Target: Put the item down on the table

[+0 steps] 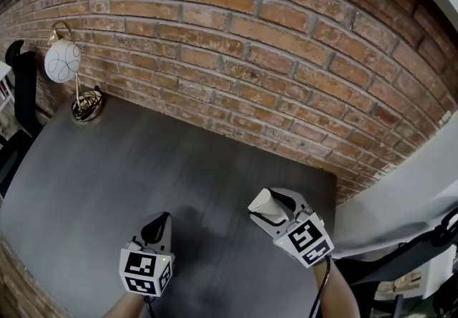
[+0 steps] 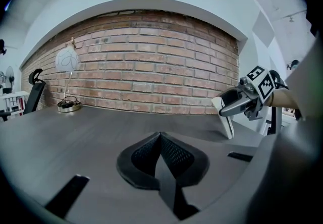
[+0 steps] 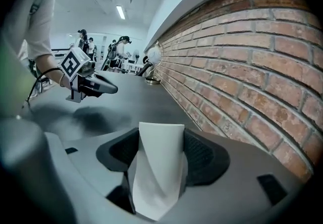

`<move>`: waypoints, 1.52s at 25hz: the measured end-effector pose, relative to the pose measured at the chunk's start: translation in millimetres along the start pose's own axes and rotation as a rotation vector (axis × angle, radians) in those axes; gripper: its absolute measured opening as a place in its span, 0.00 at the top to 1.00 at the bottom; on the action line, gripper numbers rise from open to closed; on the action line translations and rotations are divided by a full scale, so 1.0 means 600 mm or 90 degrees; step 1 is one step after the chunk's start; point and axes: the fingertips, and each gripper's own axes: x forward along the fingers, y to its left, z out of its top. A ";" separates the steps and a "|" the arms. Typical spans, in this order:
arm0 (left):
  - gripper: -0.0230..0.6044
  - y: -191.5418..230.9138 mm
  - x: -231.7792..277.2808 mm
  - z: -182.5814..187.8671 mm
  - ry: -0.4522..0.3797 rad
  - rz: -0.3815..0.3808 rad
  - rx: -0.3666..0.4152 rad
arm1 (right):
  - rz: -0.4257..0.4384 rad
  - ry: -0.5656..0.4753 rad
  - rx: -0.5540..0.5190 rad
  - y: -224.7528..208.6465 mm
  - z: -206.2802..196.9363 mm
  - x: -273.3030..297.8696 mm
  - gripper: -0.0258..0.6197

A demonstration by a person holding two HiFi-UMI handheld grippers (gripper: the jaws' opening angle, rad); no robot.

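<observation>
Two grippers hovered over the dark table [image 1: 107,180], both aimed roughly toward the brick wall [image 1: 286,59]. My left gripper [image 2: 160,153] sat over the near side of the table, jaws pressed together with nothing between them. Its forearm came straight up from the bottom of the head view. My right gripper [image 3: 160,150] was angled inward, its forearm entering at the lower right. Its jaws were clamped on the white folded item [image 3: 157,177], which stuck out past the pads. In the left gripper view the item hung down toward the tabletop near its right end; whether its lower edge touched, I could not tell. A globe lamp [image 1: 63,62] stood at the table's far left corner.
</observation>
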 end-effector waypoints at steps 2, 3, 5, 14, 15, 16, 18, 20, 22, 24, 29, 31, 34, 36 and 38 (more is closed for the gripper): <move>0.94 0.007 -0.001 -0.003 0.000 0.004 -0.005 | 0.011 0.010 -0.018 0.007 0.000 0.011 0.50; 0.94 0.010 -0.001 -0.004 0.001 0.005 -0.007 | 0.016 0.015 -0.027 0.011 0.000 0.016 0.50; 0.94 0.017 -0.002 -0.008 0.002 0.009 -0.010 | 0.025 0.026 -0.044 0.018 -0.001 0.026 0.50; 0.94 0.055 -0.017 -0.024 0.008 0.034 -0.026 | 0.070 0.078 -0.108 0.051 -0.019 0.073 0.50; 0.94 0.058 -0.019 -0.025 0.008 0.037 -0.027 | 0.072 0.082 -0.114 0.054 -0.021 0.077 0.50; 0.94 0.061 -0.021 -0.027 0.008 0.039 -0.028 | 0.075 0.086 -0.119 0.057 -0.022 0.080 0.50; 0.94 0.069 -0.026 -0.031 0.009 0.044 -0.031 | 0.081 0.093 -0.125 0.062 -0.025 0.087 0.50; 0.94 0.077 -0.030 -0.036 0.011 0.050 -0.036 | 0.088 0.098 -0.130 0.065 -0.028 0.093 0.50; 0.94 0.084 -0.034 -0.041 0.013 0.054 -0.042 | 0.094 0.104 -0.134 0.068 -0.031 0.099 0.50; 0.94 0.090 -0.038 -0.045 0.013 0.059 -0.044 | 0.101 0.111 -0.138 0.072 -0.035 0.105 0.50; 0.94 0.100 -0.043 -0.051 0.009 0.064 -0.046 | 0.113 0.121 -0.135 0.078 -0.042 0.120 0.51; 0.94 0.102 -0.044 -0.050 0.004 0.062 -0.046 | 0.119 0.124 -0.129 0.080 -0.046 0.125 0.51; 0.94 0.102 -0.047 -0.054 0.001 0.061 -0.052 | 0.131 0.131 -0.126 0.088 -0.054 0.131 0.51; 0.94 0.102 -0.050 -0.058 0.001 0.063 -0.052 | 0.137 0.137 -0.125 0.092 -0.060 0.135 0.51; 0.94 0.101 -0.052 -0.060 -0.001 0.063 -0.051 | 0.142 0.141 -0.122 0.096 -0.067 0.139 0.51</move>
